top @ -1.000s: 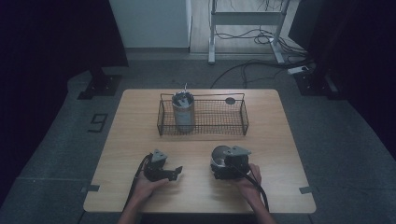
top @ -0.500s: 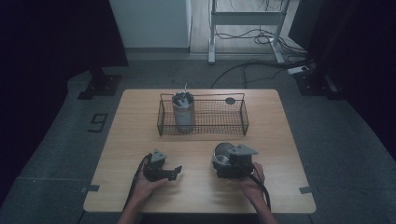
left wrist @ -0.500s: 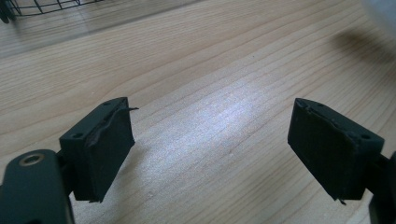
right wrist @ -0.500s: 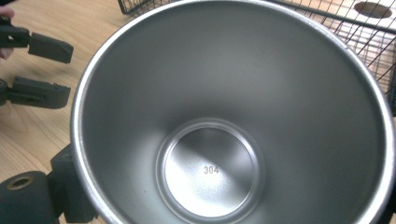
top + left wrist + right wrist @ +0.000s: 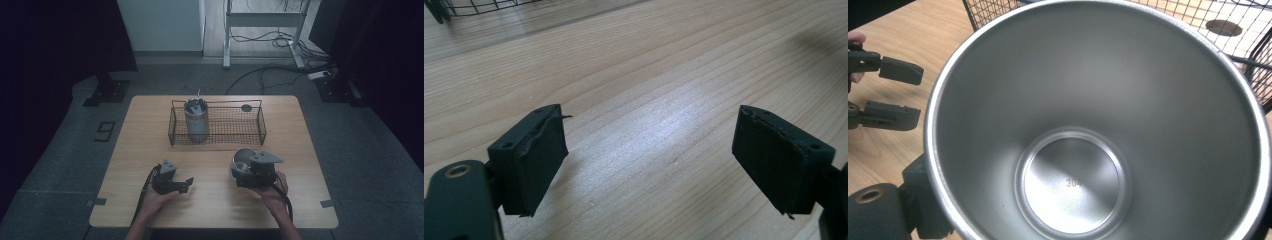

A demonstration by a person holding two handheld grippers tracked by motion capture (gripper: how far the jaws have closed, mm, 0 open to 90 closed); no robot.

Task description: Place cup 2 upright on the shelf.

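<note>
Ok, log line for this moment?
right gripper: holds steel cup | left gripper: empty | basket: second cup inside

Your right gripper's [image 5: 250, 172] pads are hidden behind the steel cup [image 5: 1098, 125]; cup's rim cut off at btm edge.

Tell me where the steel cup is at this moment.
In the high view the steel cup sits in the right gripper over the table's near right part, just in front of the wire basket; its empty inside faces the right gripper view.
</note>
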